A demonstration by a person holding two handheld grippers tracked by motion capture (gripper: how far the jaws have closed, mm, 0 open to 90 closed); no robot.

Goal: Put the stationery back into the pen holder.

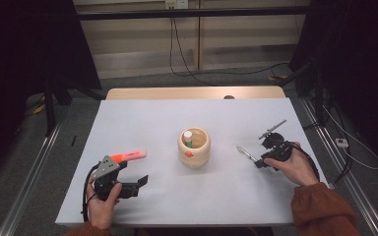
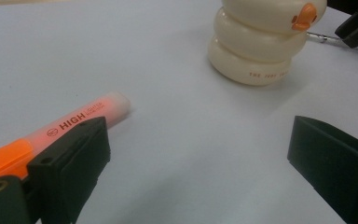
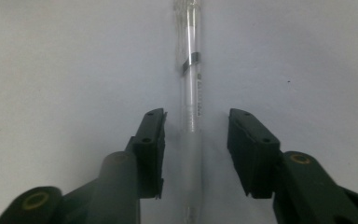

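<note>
A clear pen (image 3: pixel 193 88) lies on the white table (image 1: pixel 142 123), and its rear end sits between the jaws of my right gripper (image 3: pixel 196 126), which is open and stands a little apart from it on both sides. In the high view this pen (image 1: pixel 245 153) points out from the right gripper (image 1: pixel 265 156) toward the centre. An orange highlighter (image 1: pixel 128 157) lies at the left. My left gripper (image 1: pixel 132 173) is open beside it. One jaw stands just in front of the highlighter (image 2: pixel 79 119), and nothing is between the left gripper's (image 2: pixel 198 140) fingers.
A cream ringed pen holder (image 1: pixel 194 147) with a small orange duck bill stands mid-table, with a green and white item upright inside. Its base shows in the left gripper view (image 2: pixel 256 51). A dark pen (image 1: pixel 272 129) lies behind the right gripper. Cables run across the floor beyond the table.
</note>
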